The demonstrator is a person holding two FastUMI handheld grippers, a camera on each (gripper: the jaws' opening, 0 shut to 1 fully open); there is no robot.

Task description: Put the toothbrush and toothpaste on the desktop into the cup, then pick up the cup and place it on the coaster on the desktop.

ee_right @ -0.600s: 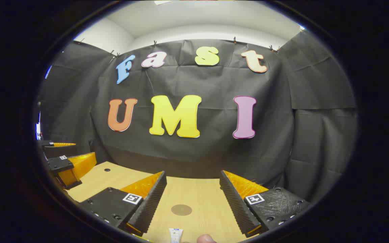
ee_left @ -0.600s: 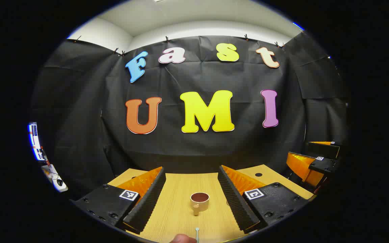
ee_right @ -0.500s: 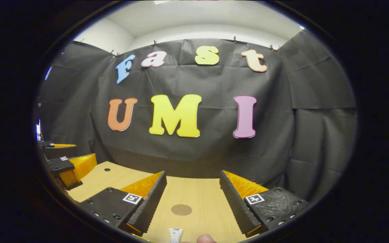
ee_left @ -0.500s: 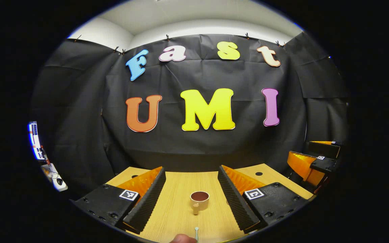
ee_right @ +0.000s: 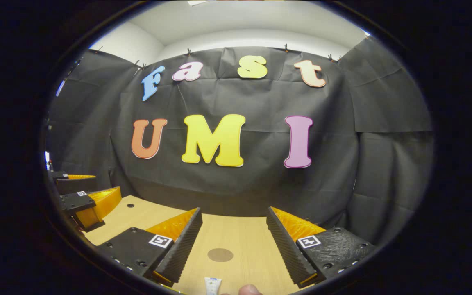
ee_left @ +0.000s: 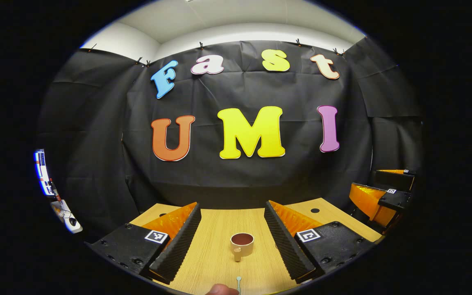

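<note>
Hovering low over the pale wooden surface (ee_left: 219,229), the left gripper (ee_left: 232,229) has its fingers spread wide with nothing between them. Straight ahead of it, centred in the gap, stands the small cream ceramic cup with a dark brown inside (ee_left: 242,244), its handle turned back toward the gripper. Nearer than the cup, at the gripper's base, lies the slim pale toothbrush (ee_left: 239,283); just one end shows, so which end it is I cannot tell.

The right gripper (ee_right: 234,231) is likewise spread, holding nothing. At its base lies the white toothpaste tube (ee_right: 212,284), and farther ahead, between its fingers, the flat round brown coaster (ee_right: 220,255) lies bare on the surface.

Both toiletries lie outside the cup, and the cup stands off the coaster, so the loading step looks to be the one in hand. Either gripper would need to tip down and draw back, since its item lies nearer than the fingertips, then close across the narrow body.
</note>
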